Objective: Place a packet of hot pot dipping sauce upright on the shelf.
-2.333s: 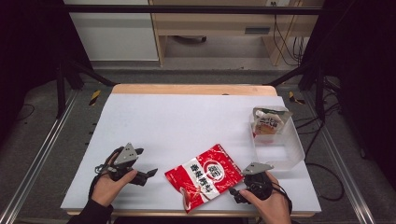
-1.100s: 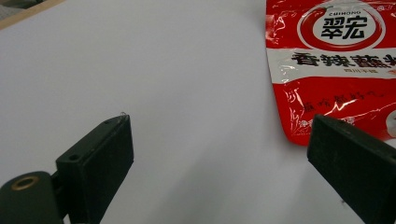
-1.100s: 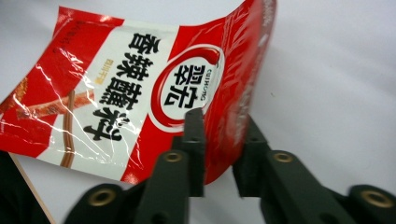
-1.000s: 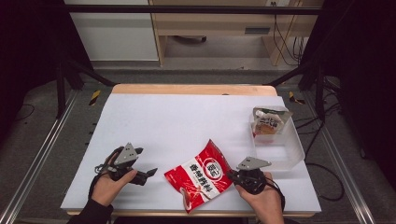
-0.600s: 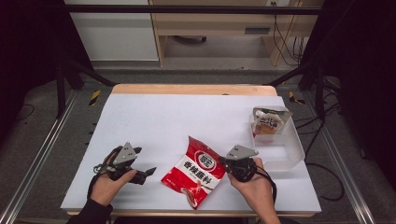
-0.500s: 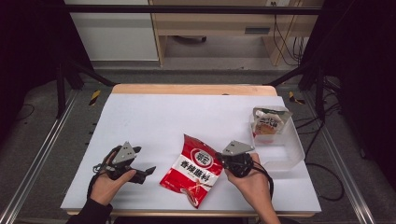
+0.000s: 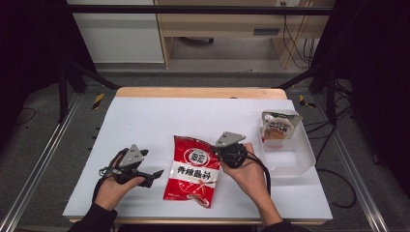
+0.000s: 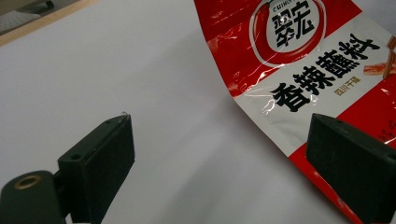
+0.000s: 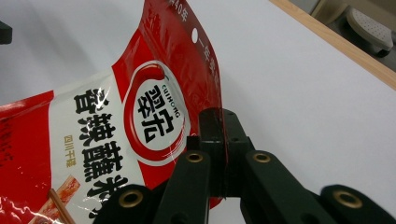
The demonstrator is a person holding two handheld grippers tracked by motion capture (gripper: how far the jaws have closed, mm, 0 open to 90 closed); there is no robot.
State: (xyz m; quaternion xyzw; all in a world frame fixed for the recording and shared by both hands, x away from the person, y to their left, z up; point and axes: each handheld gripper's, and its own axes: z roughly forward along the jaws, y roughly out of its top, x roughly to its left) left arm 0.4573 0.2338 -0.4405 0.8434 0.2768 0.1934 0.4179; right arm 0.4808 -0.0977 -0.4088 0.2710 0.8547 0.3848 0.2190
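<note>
A: Since the earlier frames, what has changed with the red sachet?

B: It sat lower and slanted, near the bottom edge of the high view. Now it stands nearly upright in the frame, just below centre on the white tabletop, and a little further left. The right tool has carried its upper right corner up and leftwards.

A: Is that tool holding it?

B: Yes. In the right gripper view the jaws are pressed together on the sachet's thin edge, below the round hang hole, so that side lifts and the film curls.

A: And the left tool?

B: Its jaws stand wide apart, low at the left of the high view, just beside the sachet's left edge. Its hand has not shifted. In the left gripper view the sachet's edge lies by the right-hand jaw, with nothing pinched.

A: What does that mean for the work?

B: I judge the sachet is being brought between both tools, perhaps for a two-handed grip; the clear tub at centre right already holds another packet.

A: Any writing?

B: "CUIHONG" in a ring above large Chinese characters, with bold black characters on a white band. The smaller print is too fine to read.
</note>
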